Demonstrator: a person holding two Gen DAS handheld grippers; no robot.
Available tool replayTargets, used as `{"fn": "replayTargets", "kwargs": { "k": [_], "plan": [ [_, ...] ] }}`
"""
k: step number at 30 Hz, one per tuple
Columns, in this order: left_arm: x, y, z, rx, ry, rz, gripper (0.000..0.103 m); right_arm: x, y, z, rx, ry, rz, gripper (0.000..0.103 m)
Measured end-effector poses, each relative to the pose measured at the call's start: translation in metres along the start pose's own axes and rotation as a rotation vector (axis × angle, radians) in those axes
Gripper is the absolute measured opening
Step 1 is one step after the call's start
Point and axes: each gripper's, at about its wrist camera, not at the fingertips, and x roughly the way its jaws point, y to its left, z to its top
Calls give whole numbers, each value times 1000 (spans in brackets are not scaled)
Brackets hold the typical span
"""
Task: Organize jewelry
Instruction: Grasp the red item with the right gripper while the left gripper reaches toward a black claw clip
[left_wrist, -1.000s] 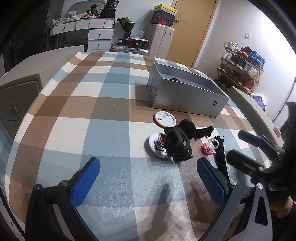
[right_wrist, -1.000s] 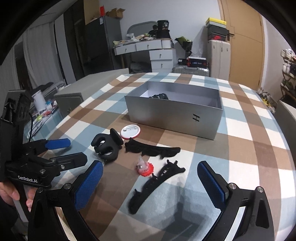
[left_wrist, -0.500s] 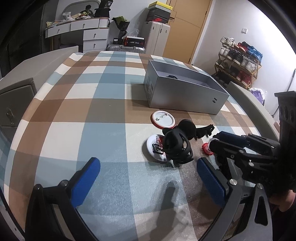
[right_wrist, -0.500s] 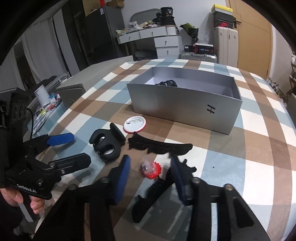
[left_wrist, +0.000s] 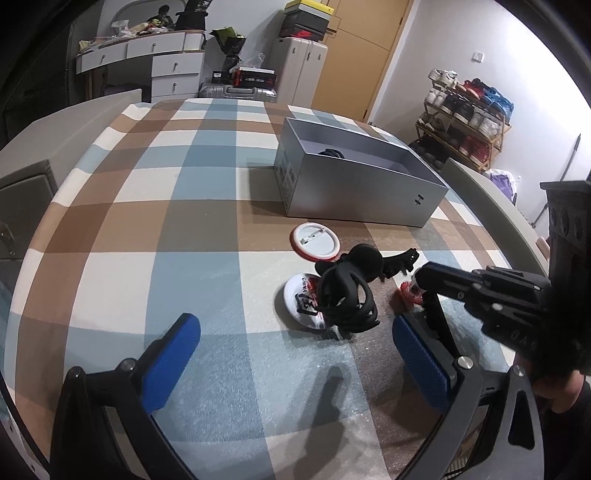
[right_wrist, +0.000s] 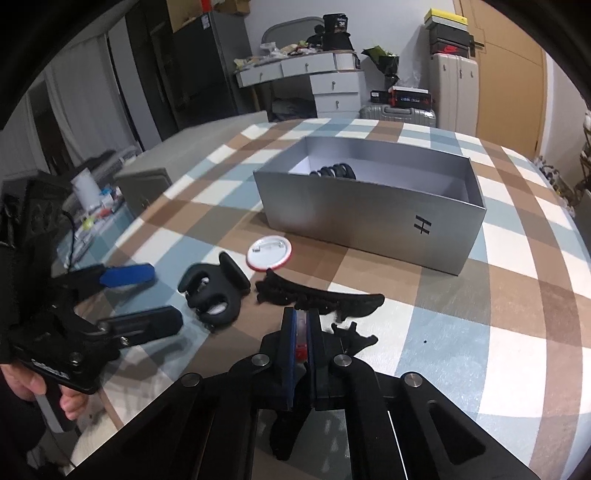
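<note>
While right tongs (right_wrist: 302, 325) pinch one red ornament (right_wrist: 301, 347), left tongs (left_wrist: 295, 347) gape empty.

Badge (right_wrist: 269, 254) before box (right_wrist: 373, 225)

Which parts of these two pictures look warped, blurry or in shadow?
Left wrist view: fisheye curves the checked tablecloth; the open left claw casts soft shadows. Right wrist view: corners go black, the left claw is slightly blurred, the silver box stays sharp.
</note>
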Motion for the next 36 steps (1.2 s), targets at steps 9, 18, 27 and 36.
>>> {"fn": "replayTargets", "kwargs": {
  "k": [9,18,27,36],
  "plan": [
    [12,-4,5,58,93,9,84,-11,-21,3,113,-40,91,4],
    [16,-9,11,170,142,-102,68,-15,-15,4,94,-60,116,4],
    [26,-30,14,375,170,-110,47,-16,-19,1,113,-58,117,5],
    [22,-19,17,380,149,-83,31,-18,-18,0,113,-62,114,5]
  ]
}}
